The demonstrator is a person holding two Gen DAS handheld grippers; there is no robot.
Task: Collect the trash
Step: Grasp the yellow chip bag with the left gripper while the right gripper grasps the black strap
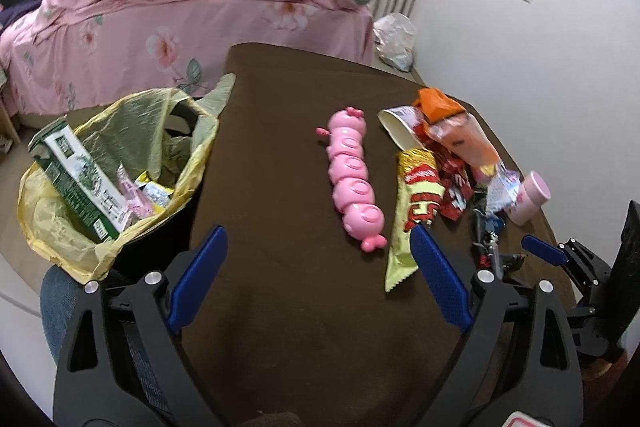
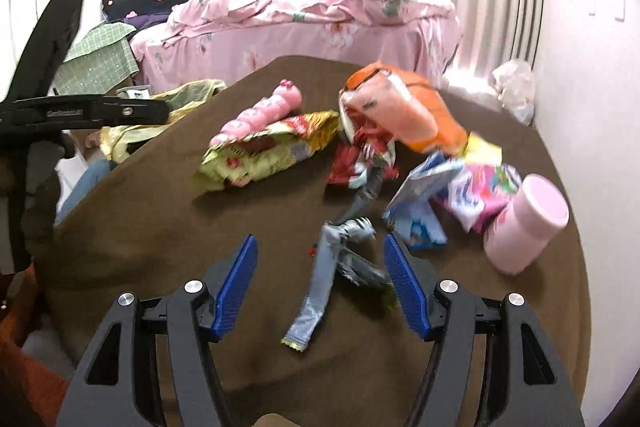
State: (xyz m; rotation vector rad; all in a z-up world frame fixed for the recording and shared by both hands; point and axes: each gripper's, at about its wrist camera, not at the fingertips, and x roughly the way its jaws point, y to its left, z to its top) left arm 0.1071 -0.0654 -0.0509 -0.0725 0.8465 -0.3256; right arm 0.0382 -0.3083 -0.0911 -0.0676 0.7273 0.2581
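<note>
A pile of trash lies on the brown table (image 1: 288, 187): a yellow snack bag (image 1: 416, 203), red wrappers (image 1: 452, 183), a paper cup (image 1: 398, 129), an orange packet (image 1: 460, 135) and a pink cup (image 1: 530, 197). My left gripper (image 1: 320, 247) is open and empty over the table, its right finger by the yellow bag. My right gripper (image 2: 320, 255) is open, straddling a grey-blue wrapper (image 2: 324, 267). The yellow bag (image 2: 264, 151), orange packet (image 2: 404, 107) and pink cup (image 2: 524, 223) show beyond it.
A bin lined with a yellow-green bag (image 1: 120, 167) stands left of the table, holding a green carton (image 1: 76, 175) and wrappers. A pink caterpillar toy (image 1: 354, 179) lies mid-table. A pink bed (image 1: 200, 7) is behind. The right gripper (image 1: 560, 255) shows at the right edge.
</note>
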